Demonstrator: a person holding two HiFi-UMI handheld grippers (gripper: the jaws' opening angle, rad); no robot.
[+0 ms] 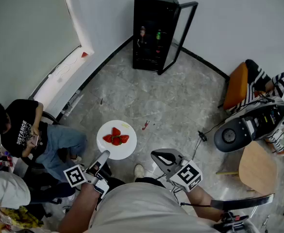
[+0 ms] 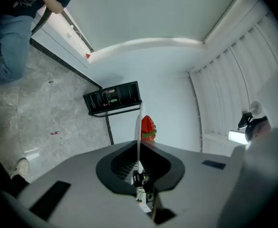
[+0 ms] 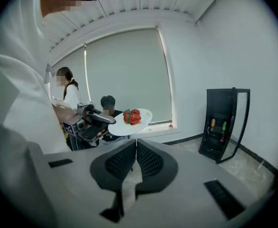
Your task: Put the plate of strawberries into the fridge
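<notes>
Closest in, the left tongs (image 1: 103, 156) are seen clamped on the rim of the white plate (image 1: 126, 148), which is held above the floor (image 1: 180, 106) with the strawberries (image 1: 116, 137) heaped at its middle. The right tongs (image 1: 157, 154) are pressed together with nothing between them, near the plate. The black fridge (image 1: 149, 38) is set against the far wall, well apart, its glass door (image 1: 184, 30) swung open; bottles (image 1: 158, 34) are seen inside.
</notes>
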